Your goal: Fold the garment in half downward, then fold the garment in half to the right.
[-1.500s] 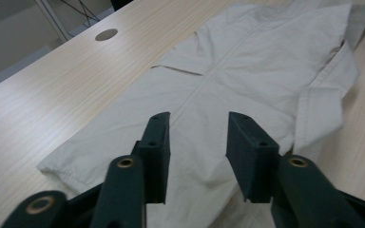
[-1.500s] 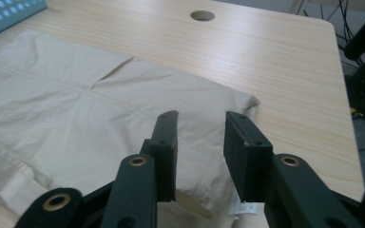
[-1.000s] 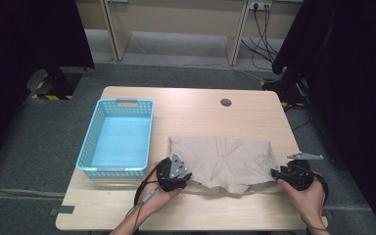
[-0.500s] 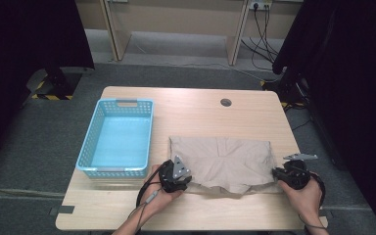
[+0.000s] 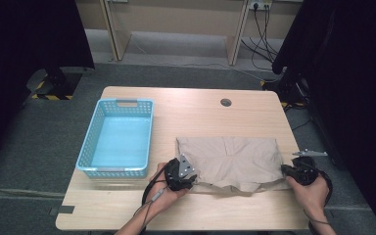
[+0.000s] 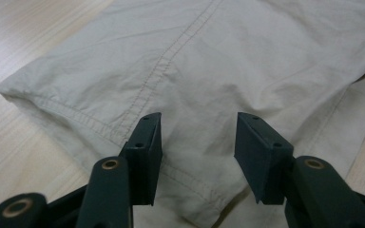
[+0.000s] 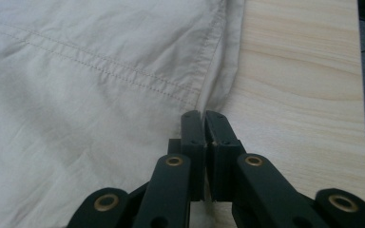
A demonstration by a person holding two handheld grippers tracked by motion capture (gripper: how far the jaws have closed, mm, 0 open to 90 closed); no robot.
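A beige garment lies flat and folded on the near right part of the table. My left gripper rests at its near left corner. In the left gripper view the jaws stand open over the hemmed cloth, with fabric under the gap and the pads not pressing it. My right gripper is at the garment's near right edge. Its jaws have just been closing and now meet on the stitched edge of the cloth.
A light blue plastic basket with nothing in it stands at the left of the wooden table. A round cable hole is near the far edge. Bare wood lies right of the garment, and dark floor surrounds the table.
Both hands stay in place. The right gripper's jaws have drawn together at the garment's right edge.
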